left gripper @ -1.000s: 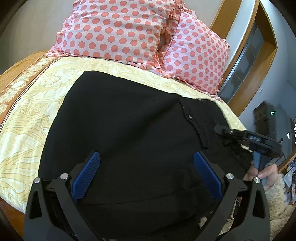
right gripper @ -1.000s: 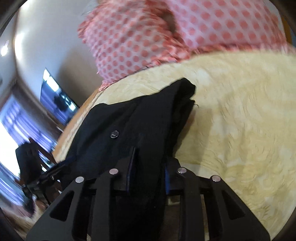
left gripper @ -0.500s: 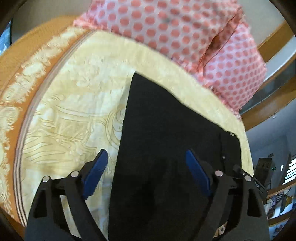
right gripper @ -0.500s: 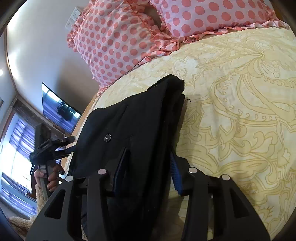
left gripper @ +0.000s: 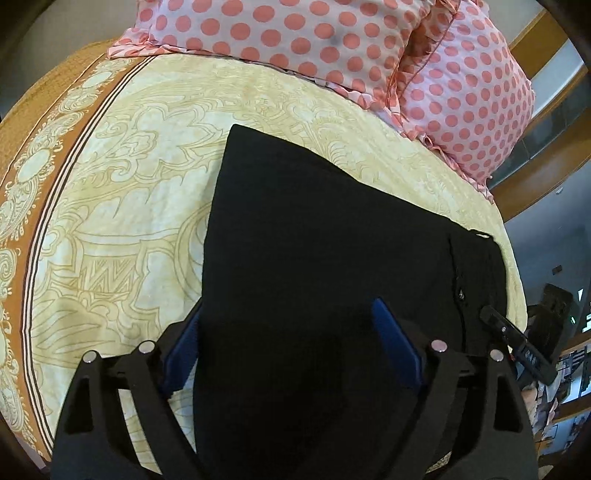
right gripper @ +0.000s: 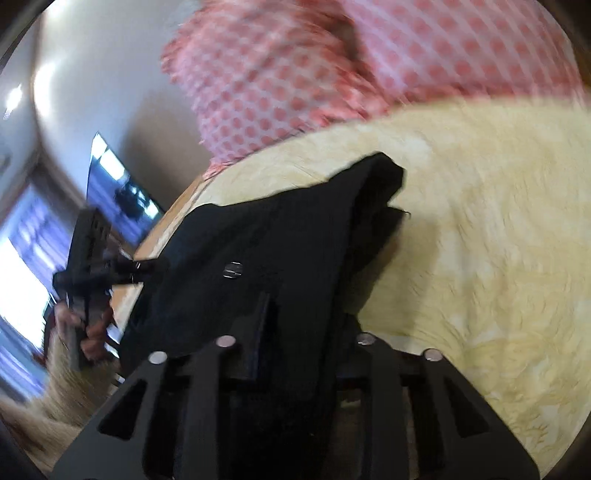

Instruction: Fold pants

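Note:
Black pants (left gripper: 332,240) lie folded flat on a yellow patterned bedspread (left gripper: 110,221). My left gripper (left gripper: 288,347) hovers over their near left edge, jaws wide and opening; the fabric runs between the blue pads (left gripper: 397,343) without being pinched. In the blurred right wrist view the waist end of the pants (right gripper: 277,240), with its metal button (right gripper: 232,269), is bunched between the fingers of my right gripper (right gripper: 303,321), whose jaws are closing on it. The right gripper (left gripper: 517,343) also shows at the pants' right end, and the left gripper (right gripper: 96,266) at far left in a hand.
Two pink polka-dot pillows (left gripper: 295,33) lean at the head of the bed, close behind the pants. An orange border strip (left gripper: 48,192) marks the bedspread's left side. A wall screen (right gripper: 122,192) and a bright window show beyond the bed's edge.
The left gripper swung left along the pants, so bare bedspread now shows at its left, and its jaws narrowed a little. The right gripper's jaws widened, then closed again on the bunched fabric.

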The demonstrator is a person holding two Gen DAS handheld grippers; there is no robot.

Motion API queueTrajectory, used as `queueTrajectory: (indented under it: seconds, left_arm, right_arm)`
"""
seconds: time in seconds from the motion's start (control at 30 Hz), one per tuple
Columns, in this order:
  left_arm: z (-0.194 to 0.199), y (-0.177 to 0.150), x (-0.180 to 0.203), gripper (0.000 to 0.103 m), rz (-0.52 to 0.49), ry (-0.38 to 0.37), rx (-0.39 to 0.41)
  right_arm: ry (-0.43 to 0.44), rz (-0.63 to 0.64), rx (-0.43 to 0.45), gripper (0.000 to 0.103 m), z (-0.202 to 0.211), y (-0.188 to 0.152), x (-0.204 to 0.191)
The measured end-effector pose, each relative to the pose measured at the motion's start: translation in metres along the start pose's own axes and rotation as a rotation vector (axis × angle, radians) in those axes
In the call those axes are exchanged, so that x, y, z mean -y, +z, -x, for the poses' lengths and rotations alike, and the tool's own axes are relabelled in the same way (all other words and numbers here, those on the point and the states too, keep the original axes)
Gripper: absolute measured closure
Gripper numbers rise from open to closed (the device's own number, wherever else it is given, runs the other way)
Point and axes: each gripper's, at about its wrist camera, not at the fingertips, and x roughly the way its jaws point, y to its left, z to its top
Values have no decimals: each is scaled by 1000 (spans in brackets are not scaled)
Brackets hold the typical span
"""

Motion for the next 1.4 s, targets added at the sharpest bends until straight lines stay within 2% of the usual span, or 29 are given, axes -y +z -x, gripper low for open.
queueTrajectory:
  seconds: [0.03, 0.1, 0.17, 0.27, 0.37, 0.43, 0.5, 0.53, 0.57, 0.6, 0.67, 0.7, 0.8, 0.87, 1.0, 1.27, 1.4]
  left_arm:
    - [0, -1, 0, 16, -1, 0, 2]
    - [1, -1, 0, 16, -1, 2, 1]
    - [1, -2, 0, 16, -3, 3, -1]
    - [1, -1, 0, 16, -6, -4, -7]
    - [1, 3, -3, 16, -1, -26, -21]
    - [1, 4, -2, 16, -7, -30, -28]
    - [0, 5, 0, 18, -20, -23, -30]
    - [0, 4, 2, 23, -27, -10, -20]
    - [1, 4, 2, 51, -31, 7, -14]
    - [2, 3, 2, 70, -32, 39, -10]
    - [9, 3, -5, 90, -8, 4, 3]
    - [12, 4, -9, 92, 9, -24, 10]
    - [14, 2, -10, 93, 19, -36, 28]
    - [18, 1, -4, 94, 1, -20, 55]
    - [32, 11, 11, 94, -21, -41, 119]
    - [25, 66, 41, 94, -60, -34, 180]
    - [16, 106, 61, 94, -87, -27, 252]
  right_arm:
    - [-6, 58, 13, 78, 3, 0, -11]
    - [-17, 71, 9, 79, 2, 1, -14]
    - [-7, -11, -13, 77, -1, 2, 2]
    - [58, -193, -41, 62, -5, -1, 34]
    - [106, -235, -35, 61, -4, -2, 41]
    - [124, -233, -37, 62, -6, -1, 40]
    - [151, -229, -35, 79, -7, -1, 39]
    - [165, -225, -30, 80, -6, -1, 39]
    - [169, -218, -26, 81, -5, -1, 38]
    - [168, -213, -23, 81, -3, -1, 37]
    - [171, -214, -20, 82, -3, -1, 37]
    - [172, -216, -19, 82, -4, -1, 37]
    - [182, -221, -5, 84, -3, 1, 36]
    - [182, -218, 5, 84, 0, 5, 34]
    - [186, -211, 5, 85, 1, 21, 32]
    - [121, -187, 27, 85, -6, 79, 45]
    - [101, -166, 78, 86, -6, 119, 60]
